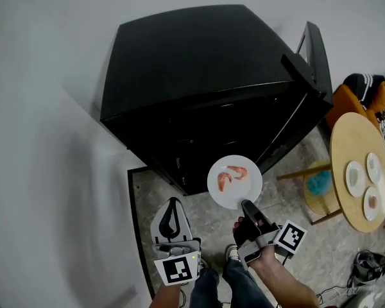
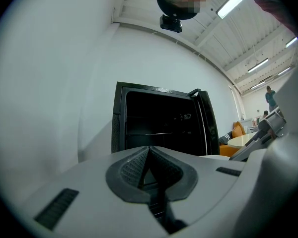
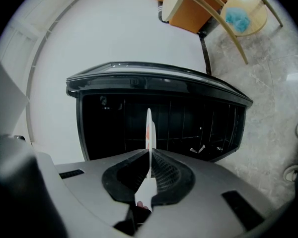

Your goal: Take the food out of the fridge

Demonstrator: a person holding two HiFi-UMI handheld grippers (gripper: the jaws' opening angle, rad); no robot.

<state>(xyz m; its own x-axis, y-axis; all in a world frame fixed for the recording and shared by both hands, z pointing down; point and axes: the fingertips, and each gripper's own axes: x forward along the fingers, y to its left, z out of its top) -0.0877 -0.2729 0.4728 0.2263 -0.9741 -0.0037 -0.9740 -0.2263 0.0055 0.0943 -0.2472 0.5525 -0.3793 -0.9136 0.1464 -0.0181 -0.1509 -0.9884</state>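
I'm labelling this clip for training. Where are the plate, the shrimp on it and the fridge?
plate [image 1: 236, 196]: head view, bare white part of its lower half.
shrimp [image 1: 224, 181]: head view, body of the left-hand one.
fridge [image 1: 199, 53]: head view, its black top.

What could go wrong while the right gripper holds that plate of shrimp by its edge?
The right gripper pinches the plate only at its near rim, so it could tip or slip from the jaws.
The shrimp lie loose on it; a tilt may slide them off.
The open fridge door stands close on the plate's right, toward the round table; a swing that way could knock it.
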